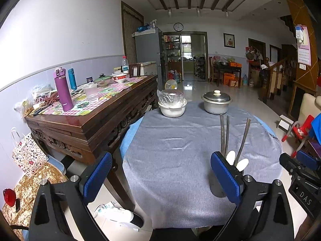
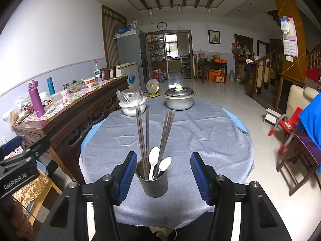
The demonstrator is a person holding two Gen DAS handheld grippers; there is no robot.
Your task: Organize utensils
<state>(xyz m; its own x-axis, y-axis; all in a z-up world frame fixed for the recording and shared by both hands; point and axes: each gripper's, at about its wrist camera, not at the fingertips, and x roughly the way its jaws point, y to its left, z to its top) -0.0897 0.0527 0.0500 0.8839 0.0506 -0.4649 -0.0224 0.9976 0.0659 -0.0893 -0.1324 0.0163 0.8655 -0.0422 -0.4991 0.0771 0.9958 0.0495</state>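
Observation:
A dark metal utensil holder stands on the grey tablecloth near the table's front edge. Several dark chopsticks and two white spoons stick up out of it. My right gripper is open, with the holder between its blue pads. The left pad is close to the holder and a clear gap shows on the right. In the left wrist view my left gripper is open over bare cloth with nothing in it. The holder is partly hidden behind its right finger.
At the table's far side stand a lidded metal pot and a white bowl with a plastic-wrapped dish. A dark wooden side table with a purple bottle runs along the left. A red chair stands on the right.

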